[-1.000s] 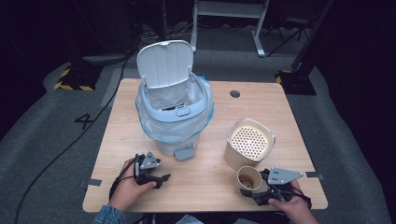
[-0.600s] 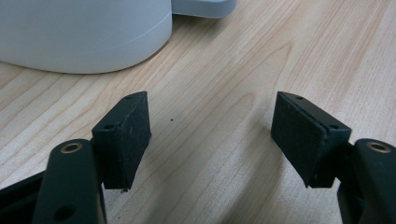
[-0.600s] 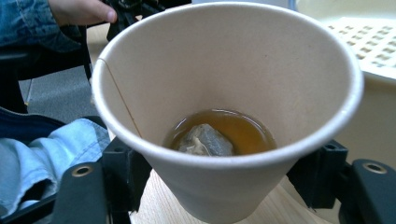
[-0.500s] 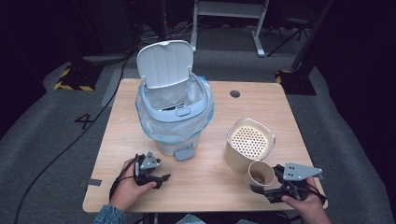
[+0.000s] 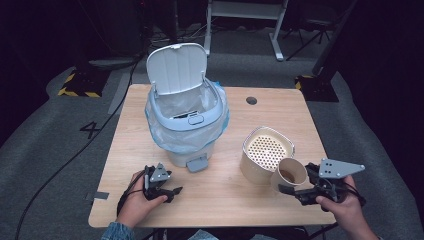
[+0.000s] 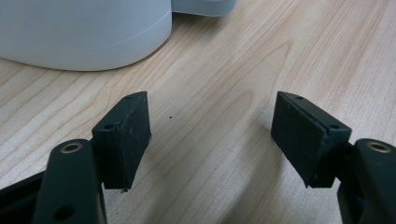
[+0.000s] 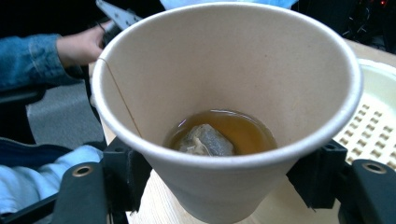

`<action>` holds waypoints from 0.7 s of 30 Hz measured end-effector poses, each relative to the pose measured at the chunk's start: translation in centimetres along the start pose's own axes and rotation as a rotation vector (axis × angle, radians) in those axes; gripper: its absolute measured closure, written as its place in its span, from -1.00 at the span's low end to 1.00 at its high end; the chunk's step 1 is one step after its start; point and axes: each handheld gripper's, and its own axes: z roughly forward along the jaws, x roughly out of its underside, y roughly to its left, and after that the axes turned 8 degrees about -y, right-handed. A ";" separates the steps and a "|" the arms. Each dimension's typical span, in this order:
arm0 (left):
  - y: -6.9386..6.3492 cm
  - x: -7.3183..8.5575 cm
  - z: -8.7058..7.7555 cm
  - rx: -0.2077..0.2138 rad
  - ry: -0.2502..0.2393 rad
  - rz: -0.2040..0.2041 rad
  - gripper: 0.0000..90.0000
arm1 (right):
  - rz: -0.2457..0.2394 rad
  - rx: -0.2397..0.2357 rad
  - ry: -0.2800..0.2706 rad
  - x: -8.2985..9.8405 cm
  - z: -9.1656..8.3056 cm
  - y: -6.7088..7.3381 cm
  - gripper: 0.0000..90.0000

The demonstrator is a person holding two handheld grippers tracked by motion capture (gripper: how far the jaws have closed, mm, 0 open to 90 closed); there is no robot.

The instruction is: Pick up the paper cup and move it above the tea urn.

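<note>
Already the right gripper had its jaws pinched on the paper cup, one black pad pressed against each side of its lower wall. A tea bag sat in a shallow pool of brown tea at the bottom, its string running up the inner wall. The cup hung tilted just beside the perforated strainer basket, clear of the table. By the look of it, the pick-up was done — draining the tea through the strainer and dropping bag or cup into the open, lined bin remained. The left gripper rested low on the wood near the bin's base, jaws spread wide on nothing — idle.
</note>
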 end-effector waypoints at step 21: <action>0.1 0.0 0.0 0.004 0.000 -0.002 -0.37 | -0.044 0.106 -0.015 -5.1 -0.2 -4.3 -0.30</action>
